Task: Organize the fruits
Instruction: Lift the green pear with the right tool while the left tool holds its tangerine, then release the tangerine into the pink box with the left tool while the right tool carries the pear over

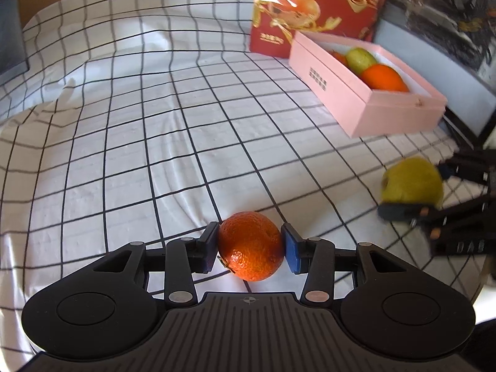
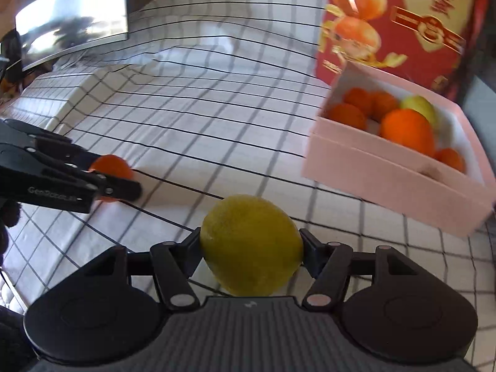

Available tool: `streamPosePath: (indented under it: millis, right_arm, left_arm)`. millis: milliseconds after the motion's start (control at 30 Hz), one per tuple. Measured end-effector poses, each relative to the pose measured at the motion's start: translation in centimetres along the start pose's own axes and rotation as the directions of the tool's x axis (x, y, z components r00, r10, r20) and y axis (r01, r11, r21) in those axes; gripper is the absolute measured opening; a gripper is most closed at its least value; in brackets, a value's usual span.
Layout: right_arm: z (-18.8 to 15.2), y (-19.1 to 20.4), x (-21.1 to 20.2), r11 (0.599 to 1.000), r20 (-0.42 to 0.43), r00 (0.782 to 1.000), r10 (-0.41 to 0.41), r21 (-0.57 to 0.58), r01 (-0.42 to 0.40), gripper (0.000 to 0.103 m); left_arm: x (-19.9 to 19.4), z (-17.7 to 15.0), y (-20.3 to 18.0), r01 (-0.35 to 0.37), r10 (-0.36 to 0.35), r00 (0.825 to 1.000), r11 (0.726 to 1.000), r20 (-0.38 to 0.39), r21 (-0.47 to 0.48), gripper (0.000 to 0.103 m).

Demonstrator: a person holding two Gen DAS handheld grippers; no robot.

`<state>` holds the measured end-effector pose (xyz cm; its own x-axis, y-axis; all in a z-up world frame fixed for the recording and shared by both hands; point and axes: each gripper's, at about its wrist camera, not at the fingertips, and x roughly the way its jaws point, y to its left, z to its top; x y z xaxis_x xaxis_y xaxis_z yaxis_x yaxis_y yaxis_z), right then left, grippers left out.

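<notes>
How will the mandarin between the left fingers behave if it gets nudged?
The mandarin looks round, so it will probably roll on the checked cloth. Its pebbled peel likely grips well. The cloth is wrinkled and may slow it.

A wide stretch of checked cloth (image 1: 130, 130) is lying bare to the left and ahead, giving free passage. The pink box (image 1: 356, 102) is standing at the right, open-topped but already holding fruit (image 2: 406, 130), with the red carton (image 1: 310, 9) rising behind it and blocking that side.
</notes>
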<state>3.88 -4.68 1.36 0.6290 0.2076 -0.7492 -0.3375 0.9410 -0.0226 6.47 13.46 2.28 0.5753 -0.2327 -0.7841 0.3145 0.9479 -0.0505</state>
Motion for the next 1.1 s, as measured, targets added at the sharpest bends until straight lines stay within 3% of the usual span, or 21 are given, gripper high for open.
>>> streamPosePath:
  millis: [100, 267, 500, 667, 867, 1000, 1100]
  right_arm:
    - [-0.4, -0.9, -0.5, 0.999, 0.004, 0.999, -0.036, 0.017, 0.036, 0.064]
    - [-0.8, -2.4, -2.0, 0.995, 0.027, 0.996, -0.086, 0.061, 0.084, 0.064]
    - [0.1, -4.5, -4.6, 0.985, 0.075, 0.986, -0.148, 0.104, 0.140, 0.064]
    - [3.1, -6.2, -7.5, 0.983, 0.151, 0.975, -0.165, 0.107, 0.150, 0.064]
    - [9.0, -9.9, -10.2, 0.972, 0.224, 0.951, -0.213, 0.144, 0.183, 0.064]
    - [11.4, -12.3, -11.0, 0.964, 0.265, 0.932, -0.247, 0.165, 0.209, 0.064]
    - [12.3, -13.8, -11.2, 0.958, 0.276, 0.924, -0.265, 0.182, 0.220, 0.064]
  left_arm:
    - [-0.1, -0.1, -0.5, -0.011, 0.012, 1.000, 0.998, -0.017, 0.059, 0.048]
    - [-0.4, -0.6, -0.7, -0.007, 0.008, 1.000, 0.997, -0.005, 0.081, 0.047]
    - [-0.9, 0.6, -1.9, 0.067, -0.070, 0.997, 0.996, 0.042, 0.061, 0.047]
    - [-1.6, 5.6, -2.9, 0.177, -0.180, 0.977, 0.984, 0.115, 0.037, 0.047]
    - [-1.6, 13.8, -5.8, 0.269, -0.275, 0.935, 0.962, 0.222, 0.057, 0.047]
    - [0.7, 18.1, -8.0, 0.278, -0.289, 0.927, 0.957, 0.237, 0.082, 0.047]
    - [3.7, 20.8, -9.0, 0.310, -0.308, 0.928, 0.950, 0.211, 0.027, 0.047]
